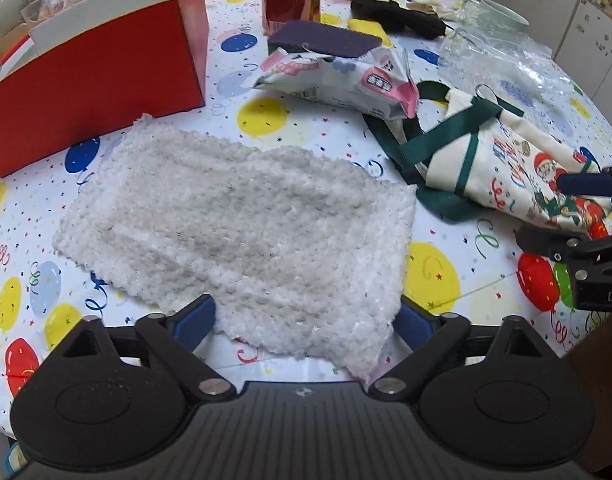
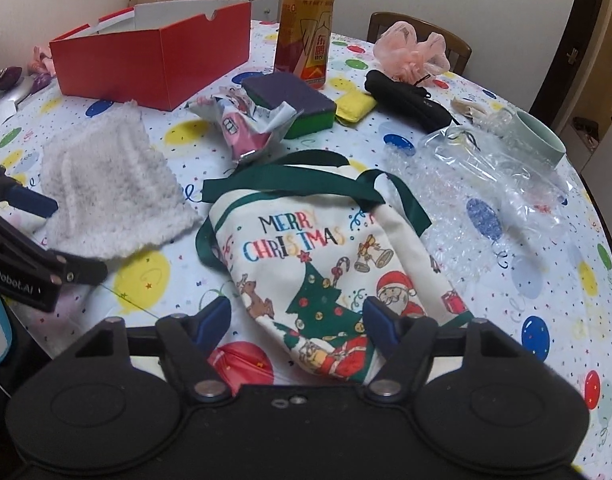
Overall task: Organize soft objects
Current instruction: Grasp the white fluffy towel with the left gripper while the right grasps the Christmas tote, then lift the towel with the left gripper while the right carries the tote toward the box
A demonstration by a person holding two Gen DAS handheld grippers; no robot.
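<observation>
A fluffy white cloth (image 1: 242,224) (image 2: 106,188) lies flat on the balloon-print table (image 2: 545,300). My left gripper (image 1: 306,324) is low over its near edge, open, with the cloth's corner between the blue pads. A cream Christmas tote bag (image 2: 306,248) (image 1: 505,168) with green straps lies to the right of the cloth. My right gripper (image 2: 298,320) stands open over the bag's near end; its right finger is over the fabric and its left finger beside it. Each gripper shows at the edge of the other's view.
An open red box (image 2: 154,60) stands at the back left. Behind the bag lie a purple-green sponge (image 2: 290,96) on a wipes packet (image 2: 242,128), a tea bottle (image 2: 306,28), a yellow sponge (image 2: 353,106), a black pouch (image 2: 405,100) and a pink mesh puff (image 2: 413,52). Bubble wrap (image 2: 485,184) and a mug (image 2: 541,136) are at the right.
</observation>
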